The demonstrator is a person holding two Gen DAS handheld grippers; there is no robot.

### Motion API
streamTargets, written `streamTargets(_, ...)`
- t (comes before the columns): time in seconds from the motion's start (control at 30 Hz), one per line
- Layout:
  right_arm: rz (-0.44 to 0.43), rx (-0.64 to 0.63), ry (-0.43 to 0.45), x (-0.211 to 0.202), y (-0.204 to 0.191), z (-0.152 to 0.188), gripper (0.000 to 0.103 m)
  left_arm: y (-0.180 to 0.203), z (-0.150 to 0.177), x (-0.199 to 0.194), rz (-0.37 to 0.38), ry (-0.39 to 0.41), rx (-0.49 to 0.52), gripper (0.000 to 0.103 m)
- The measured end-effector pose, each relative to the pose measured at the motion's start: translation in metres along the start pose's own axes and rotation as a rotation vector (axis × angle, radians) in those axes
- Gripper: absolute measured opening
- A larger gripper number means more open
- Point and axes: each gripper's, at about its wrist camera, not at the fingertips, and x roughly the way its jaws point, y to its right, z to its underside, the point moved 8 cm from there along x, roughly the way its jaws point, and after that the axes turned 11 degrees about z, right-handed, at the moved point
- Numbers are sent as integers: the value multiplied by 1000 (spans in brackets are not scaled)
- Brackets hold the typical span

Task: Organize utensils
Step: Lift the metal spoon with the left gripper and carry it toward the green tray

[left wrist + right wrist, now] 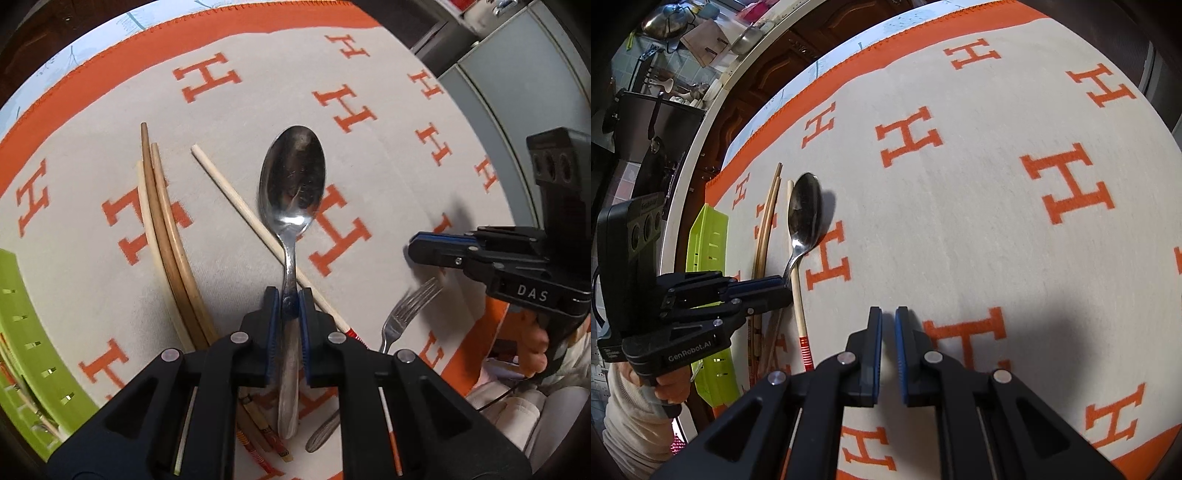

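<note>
green basket (709,236) (contents unclear), left gripper (290,306) clamping spoon (291,181)

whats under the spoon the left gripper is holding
A pale chopstick runs diagonally beneath the spoon neck, over the orange-patterned cloth. The left gripper jaws are shut on the handle, hiding the stretch of chopstick just past the crossing.
</note>
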Motion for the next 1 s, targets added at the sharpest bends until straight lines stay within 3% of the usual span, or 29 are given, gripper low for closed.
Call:
streamTargets(0.2,10,-6,-1,-1,-1,0,7,11,13,-5,-114,50,-12,6)
streamTargets(0.33,10,-5,1,-1,-1,1,7,36,17,-8,-228,101,50,0)
streamTargets(0.5,11,-12,0,-1,-2,3,7,47,24,-9,-202,105,46,0)
streamTargets(0.67,11,-26,-3,-3,-5,7,7,39,29,-3,-182,106,-29,0)
streamTargets(1.0,14,-30,-14,-6,-11,15,7,34,51,-43,-150,211,-105,0)
